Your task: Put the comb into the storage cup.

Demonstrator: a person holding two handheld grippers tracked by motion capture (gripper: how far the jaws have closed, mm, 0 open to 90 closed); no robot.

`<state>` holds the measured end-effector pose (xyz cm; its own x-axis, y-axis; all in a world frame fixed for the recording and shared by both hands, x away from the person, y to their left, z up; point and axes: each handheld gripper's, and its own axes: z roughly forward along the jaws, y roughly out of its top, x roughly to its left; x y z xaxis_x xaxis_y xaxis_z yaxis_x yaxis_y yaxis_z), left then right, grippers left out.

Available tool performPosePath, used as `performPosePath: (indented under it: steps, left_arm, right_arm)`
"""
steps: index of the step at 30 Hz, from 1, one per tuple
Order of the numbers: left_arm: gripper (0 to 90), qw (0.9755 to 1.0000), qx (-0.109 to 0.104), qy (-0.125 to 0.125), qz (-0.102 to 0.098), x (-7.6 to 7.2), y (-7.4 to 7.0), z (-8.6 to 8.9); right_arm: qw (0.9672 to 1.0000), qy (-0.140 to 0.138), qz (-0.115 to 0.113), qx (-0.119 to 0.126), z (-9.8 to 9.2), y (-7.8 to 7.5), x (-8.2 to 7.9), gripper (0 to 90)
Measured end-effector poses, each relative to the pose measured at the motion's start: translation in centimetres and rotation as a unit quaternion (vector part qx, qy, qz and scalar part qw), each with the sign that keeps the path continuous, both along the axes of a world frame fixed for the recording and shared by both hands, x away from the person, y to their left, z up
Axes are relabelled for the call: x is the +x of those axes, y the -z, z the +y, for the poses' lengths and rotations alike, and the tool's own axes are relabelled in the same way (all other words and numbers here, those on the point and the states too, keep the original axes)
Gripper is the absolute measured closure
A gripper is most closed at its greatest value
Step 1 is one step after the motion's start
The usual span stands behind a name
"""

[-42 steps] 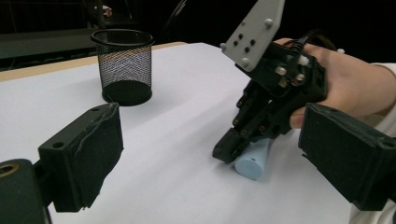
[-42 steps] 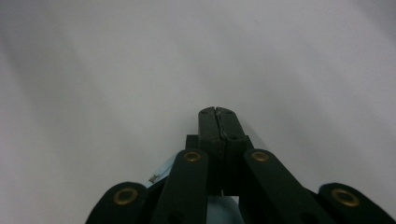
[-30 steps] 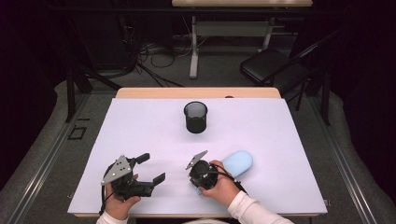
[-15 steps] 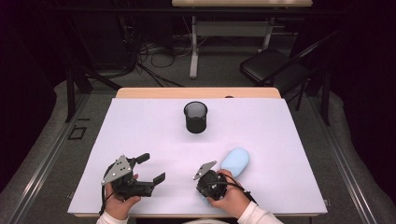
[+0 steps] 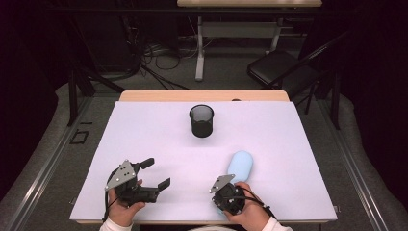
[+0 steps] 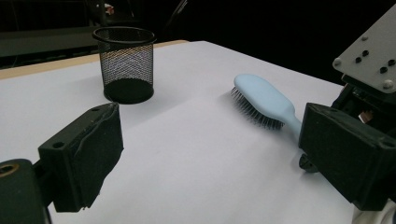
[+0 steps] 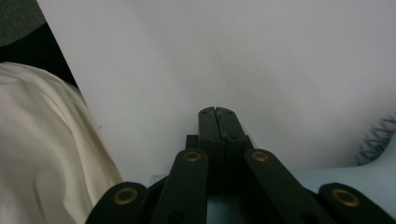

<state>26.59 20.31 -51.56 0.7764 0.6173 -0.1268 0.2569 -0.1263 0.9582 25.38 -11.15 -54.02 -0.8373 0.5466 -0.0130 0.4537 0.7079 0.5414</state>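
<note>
Lying bristles-down on the white table [image 5: 144,139], the light-blue hairbrush [image 5: 239,166] runs its long axis from the near edge toward the far side, its rounded head pointing away from the person toward the black mesh cup [image 5: 201,121], which stands upright well apart from it near the table's middle. The brush sits in the near right part of the table; its handle end is covered in the high view by the right gripper [image 5: 226,195] and the hand holding it, so whether gripper and handle touch cannot be told there. The left gripper view gives the brush in profile, showing the bristle row and the narrowing handle, which then passes behind that gripper's own right jaw. The right gripper view shows its two jaws pressed together with nothing between them, a pale-blue surface beneath them and a few bristles at the right edge, plus a cream sleeve [image 7: 42,149] at left. The left gripper [image 5: 151,174] rests near the front left, jaws spread wide and empty.
</note>
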Motion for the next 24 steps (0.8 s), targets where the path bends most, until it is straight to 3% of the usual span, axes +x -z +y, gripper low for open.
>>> performPosePath:
  steps: [11, 24]
  left_arm:
    - [7.2, 1.0000, -0.001, -0.005, 0.002, 0.1, 0.1, 0.0]
    - [7.2, 1.0000, 0.000, -0.006, 0.003, 0.2, 0.2, 0.0]
  right_arm:
    - [0.9991, 0.038, 0.005, 0.018, -3.7, 0.0, -0.4, 90.0]
    - [0.9972, 0.071, 0.004, 0.023, -6.3, -0.1, -0.4, 90.0]
